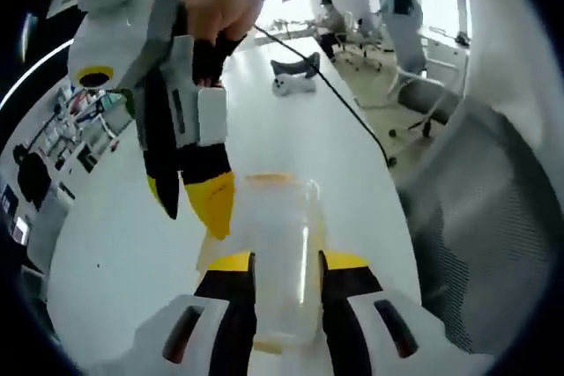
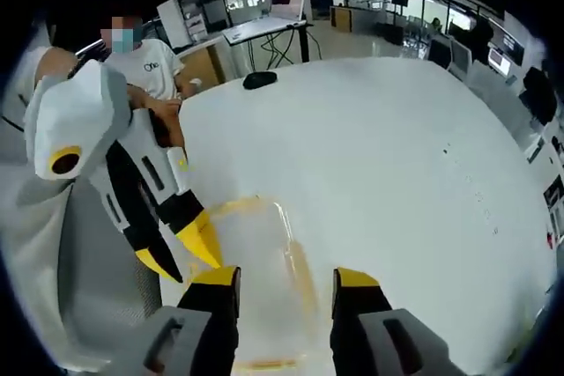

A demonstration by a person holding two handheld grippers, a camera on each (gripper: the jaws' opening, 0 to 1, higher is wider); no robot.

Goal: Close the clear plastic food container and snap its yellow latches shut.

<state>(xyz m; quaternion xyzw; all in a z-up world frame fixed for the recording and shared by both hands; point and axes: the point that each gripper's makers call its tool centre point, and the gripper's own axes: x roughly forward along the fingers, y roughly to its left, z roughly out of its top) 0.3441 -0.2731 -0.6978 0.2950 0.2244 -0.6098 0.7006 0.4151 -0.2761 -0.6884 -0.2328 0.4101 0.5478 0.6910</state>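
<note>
Your left gripper has its fingers set narrowly, one on each side of the clear plastic food container; whether they press its walls you cannot tell from here. The container sits on the white desk, reaching forward from between those fingers. Your right gripper holds its fingers wider, with the container lying between and just ahead of them, nearer the left finger.

Expect the box to be light, thin-walled and slick, so it will likely skate on the smooth desk and flex under a hard squeeze. Steady it by the side walls near the rim, and press the yellow latches at the edges, not the lid's middle.

The left gripper view shows the right gripper hanging over the container's far-left edge, its tips close together, along with an office chair beside the desk. The right gripper view shows the left gripper touching or nearly touching the container's left rim, and a long bare stretch of desk ahead of it.
</note>
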